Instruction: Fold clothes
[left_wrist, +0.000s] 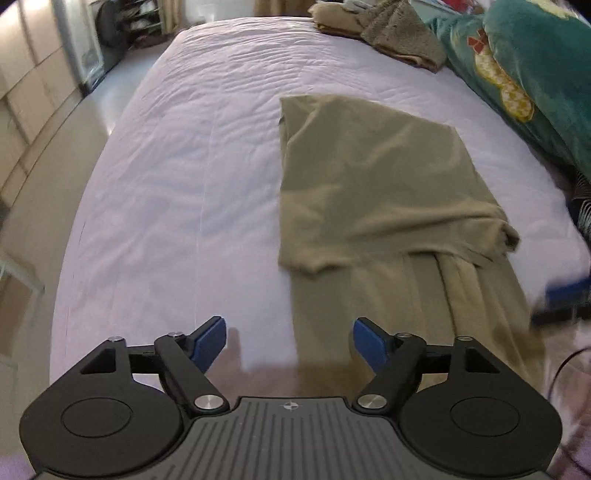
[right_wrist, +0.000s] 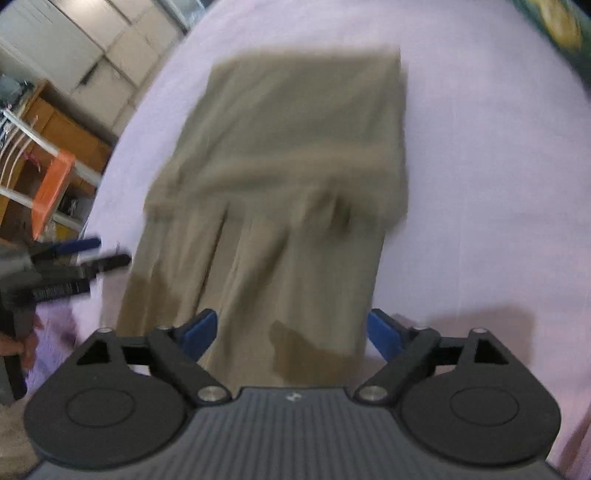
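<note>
In the left wrist view, the lilac bed sheet (left_wrist: 177, 177) lies bare across the left and centre of the frame, open room for a tool. The khaki garment (left_wrist: 369, 177) fills the right-centre. A heap of brown clothes (left_wrist: 388, 33) blocks the upper right, beside a teal patterned quilt (left_wrist: 535, 74) along the right edge. In the right wrist view, bare sheet flanks the garment on the right.

The whole right wrist view is blurry, so the folds of the tan cloth (right_wrist: 280, 177) look smeared. The near end of the cloth is hidden under the right gripper (right_wrist: 291, 332). The teal pillow (left_wrist: 535, 74) is cut off by the picture's edge.
</note>
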